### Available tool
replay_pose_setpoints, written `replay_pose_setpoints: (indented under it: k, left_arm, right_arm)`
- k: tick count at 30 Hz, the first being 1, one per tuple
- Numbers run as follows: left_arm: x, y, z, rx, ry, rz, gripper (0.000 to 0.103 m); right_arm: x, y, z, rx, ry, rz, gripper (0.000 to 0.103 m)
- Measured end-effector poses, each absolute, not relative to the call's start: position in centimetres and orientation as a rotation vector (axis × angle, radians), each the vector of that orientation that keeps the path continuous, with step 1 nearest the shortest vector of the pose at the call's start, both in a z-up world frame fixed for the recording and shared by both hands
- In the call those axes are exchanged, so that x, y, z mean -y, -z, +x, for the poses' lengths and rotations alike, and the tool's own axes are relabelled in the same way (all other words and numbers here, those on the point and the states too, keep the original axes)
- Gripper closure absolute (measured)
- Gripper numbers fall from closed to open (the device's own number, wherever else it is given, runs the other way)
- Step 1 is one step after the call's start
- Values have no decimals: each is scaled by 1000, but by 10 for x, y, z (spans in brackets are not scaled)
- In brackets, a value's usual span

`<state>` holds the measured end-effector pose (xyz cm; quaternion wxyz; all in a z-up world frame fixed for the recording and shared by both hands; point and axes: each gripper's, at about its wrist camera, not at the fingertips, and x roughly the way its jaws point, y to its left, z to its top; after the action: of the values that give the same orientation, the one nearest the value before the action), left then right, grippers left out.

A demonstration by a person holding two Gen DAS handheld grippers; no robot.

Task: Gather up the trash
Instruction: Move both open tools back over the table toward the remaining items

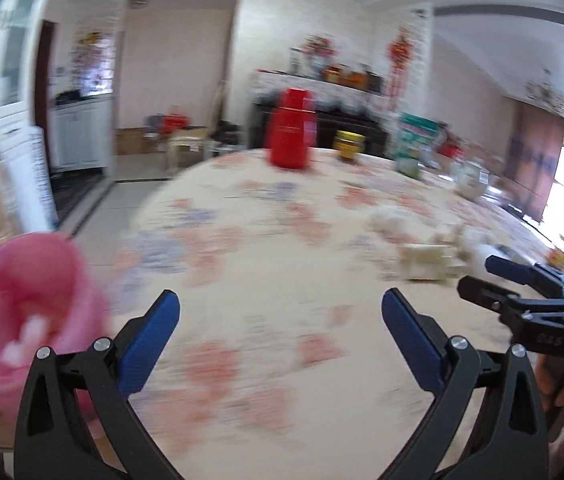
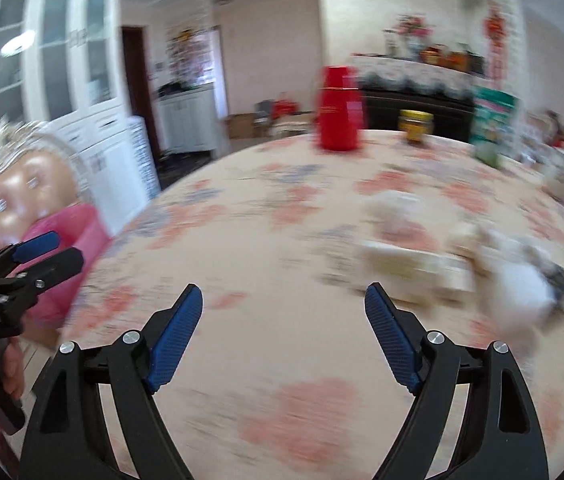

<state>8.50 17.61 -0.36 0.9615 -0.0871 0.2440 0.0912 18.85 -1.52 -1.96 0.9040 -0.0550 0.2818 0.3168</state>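
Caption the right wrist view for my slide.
Open right tool over floral table, blurred white trash ahead-right, pink bin at left.

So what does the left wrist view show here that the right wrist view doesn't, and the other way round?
Only the left wrist view looks into the pink bin, with pale scraps at the bottom, and shows the right gripper from the side, near the crumpled paper.

Only the right wrist view shows the chair back behind the bin, and the left gripper in front of the bin.

Both show the floral tablecloth, red flask, yellow jar, and both grippers open and empty.
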Motion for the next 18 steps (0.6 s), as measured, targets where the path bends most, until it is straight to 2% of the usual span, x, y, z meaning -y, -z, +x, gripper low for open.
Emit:
replay_pose_setpoints:
  k: [12, 18]
  left_arm:
    - [2, 13, 246, -492, 19, -203, 5]
    - [39, 22, 287, -465, 42, -145, 5]
  right_arm:
    - [226, 47, 286, -618, -225, 35, 21]
    - [287, 50, 332, -618, -102, 55, 21]
